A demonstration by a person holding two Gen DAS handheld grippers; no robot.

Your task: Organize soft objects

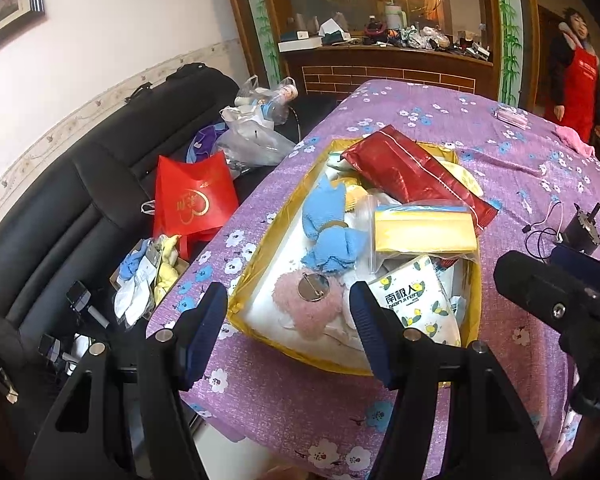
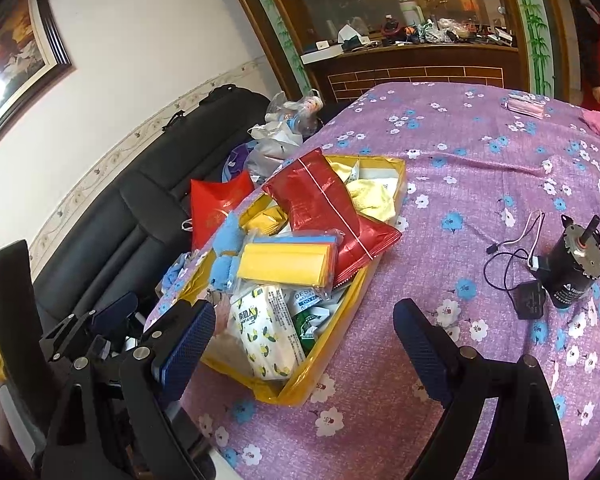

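Observation:
A yellow-rimmed box [image 1: 260,248] lies on the purple flowered tablecloth [image 1: 300,412], piled with soft goods. In it are a blue cloth [image 1: 328,232], a pink fluffy piece with a metal pin [image 1: 300,312], a bagged yellow sponge pack [image 1: 424,230], a red packet [image 1: 412,172] and a lemon-print tissue pack [image 1: 416,300]. My left gripper [image 1: 288,320] hovers open over the box's near end, nothing between its pads. My right gripper [image 2: 304,344] stands wide open over the box's near right corner [image 2: 300,396], holding nothing. The same sponge pack [image 2: 288,268] and red packet [image 2: 324,208] show there.
A black motor with wires [image 2: 572,268] stands on the cloth at right. A black sofa [image 1: 80,208] left of the table holds a red bag [image 1: 192,196], plastic bags [image 1: 252,132] and a small box of socks [image 1: 148,276]. A person in a red apron [image 1: 576,76] stands at the far right.

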